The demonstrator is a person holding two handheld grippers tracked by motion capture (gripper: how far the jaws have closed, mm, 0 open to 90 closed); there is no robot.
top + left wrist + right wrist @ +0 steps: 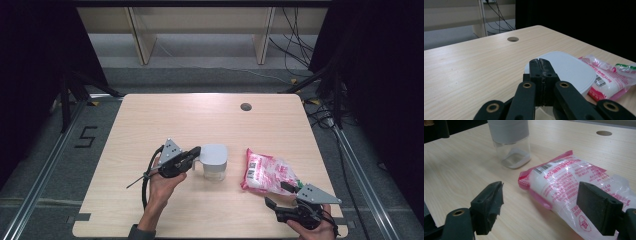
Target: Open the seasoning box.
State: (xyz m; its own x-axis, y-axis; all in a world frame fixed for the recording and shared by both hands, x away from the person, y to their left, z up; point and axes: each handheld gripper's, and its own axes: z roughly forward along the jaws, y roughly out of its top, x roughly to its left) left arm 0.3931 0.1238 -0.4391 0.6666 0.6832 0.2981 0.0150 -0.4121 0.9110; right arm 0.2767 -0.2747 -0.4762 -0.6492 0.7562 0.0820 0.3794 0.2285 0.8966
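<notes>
1. We see a pale wooden table [150, 125] with a round cable hole [245, 106] near its far edge.
2. A pink and clear bag of white grains [265, 172] lies flat on the table, right of centre, with its barcode end turned toward the container.
3. A clear container with a grey lid [215, 161] stands upright near the middle, just left of the bag and apart from it.
4. Our left gripper [196, 151] reaches the container's left side at lid height; in the left gripper view its jaws are pressed together with nothing between them, tips just over the lid's edge.
5. Our right gripper [280, 194] sits near the table's front right, jaws wide apart, the near end of the bag just ahead of them, unheld.
</notes>
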